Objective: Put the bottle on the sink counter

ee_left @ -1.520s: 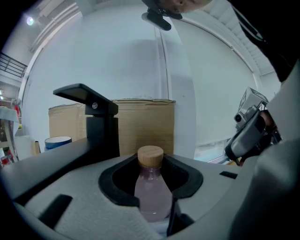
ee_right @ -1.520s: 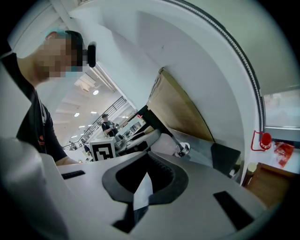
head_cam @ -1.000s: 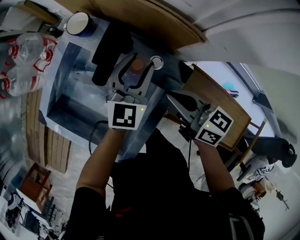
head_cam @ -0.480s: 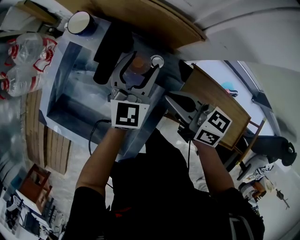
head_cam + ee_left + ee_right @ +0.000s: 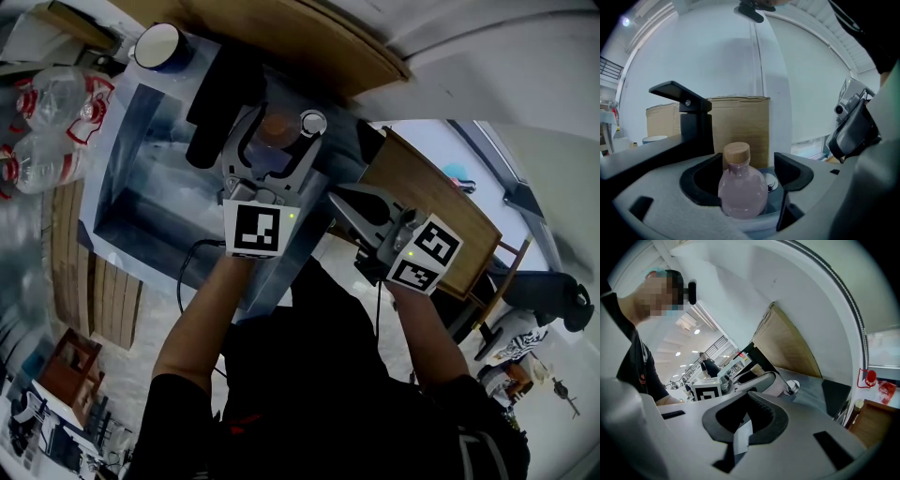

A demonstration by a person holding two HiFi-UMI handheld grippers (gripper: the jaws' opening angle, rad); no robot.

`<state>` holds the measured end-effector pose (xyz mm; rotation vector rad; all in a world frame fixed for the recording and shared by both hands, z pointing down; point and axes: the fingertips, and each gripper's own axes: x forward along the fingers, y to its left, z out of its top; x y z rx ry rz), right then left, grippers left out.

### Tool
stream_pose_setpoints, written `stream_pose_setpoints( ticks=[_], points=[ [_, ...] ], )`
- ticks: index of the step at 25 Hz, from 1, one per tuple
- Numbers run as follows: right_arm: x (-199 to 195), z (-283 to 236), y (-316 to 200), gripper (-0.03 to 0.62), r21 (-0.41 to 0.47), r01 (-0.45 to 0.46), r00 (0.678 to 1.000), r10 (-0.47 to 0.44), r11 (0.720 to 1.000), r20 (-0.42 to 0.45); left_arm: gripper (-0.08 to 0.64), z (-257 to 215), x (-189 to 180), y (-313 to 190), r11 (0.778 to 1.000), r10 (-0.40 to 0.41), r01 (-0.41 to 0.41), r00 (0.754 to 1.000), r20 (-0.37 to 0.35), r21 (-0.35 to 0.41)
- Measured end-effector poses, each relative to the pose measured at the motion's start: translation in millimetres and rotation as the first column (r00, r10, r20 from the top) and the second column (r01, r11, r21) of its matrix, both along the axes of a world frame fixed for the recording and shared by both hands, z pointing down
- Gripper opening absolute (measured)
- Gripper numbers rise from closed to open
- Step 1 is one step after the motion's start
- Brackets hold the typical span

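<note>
A small round bottle (image 5: 742, 188) of pale pink liquid with a wooden cap (image 5: 278, 126) stands upright on the grey sink counter (image 5: 330, 159), beside the black faucet (image 5: 683, 119). My left gripper (image 5: 279, 131) reaches around it. Its jaws are opening, with the bottle between them and a gap on both sides in the left gripper view, where my left gripper (image 5: 746, 172) frames the bottle. My right gripper (image 5: 341, 194) hangs off to the right of the counter's edge, shut and empty. In its own view my right gripper (image 5: 751, 417) holds nothing.
The sink basin (image 5: 141, 178) lies to the left of the faucet (image 5: 223, 89). A silver round fitting (image 5: 313, 122) sits just right of the bottle. A blue cup (image 5: 159, 47) and clear plastic bottles (image 5: 52, 103) are at the far left. A cardboard box (image 5: 740, 122) stands behind the counter.
The left gripper's jaws have spread apart from the bottle's sides. The bottle stays standing on the counter. The right gripper has barely moved.
</note>
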<state>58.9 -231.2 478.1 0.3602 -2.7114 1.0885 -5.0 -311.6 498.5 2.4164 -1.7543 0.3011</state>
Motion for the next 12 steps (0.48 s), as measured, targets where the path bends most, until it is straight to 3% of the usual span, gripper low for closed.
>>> stream_pose_setpoints(
  ticks=[12],
  points=[
    [-5.9, -7.1, 3.0, 0.005, 0.015, -0.004, 1.000, 0.004, 1.000, 0.003, 0.356, 4.5, 1.8, 18.2, 1.000, -0.004, 0.003, 1.000, -0.022, -0.019]
  ],
)
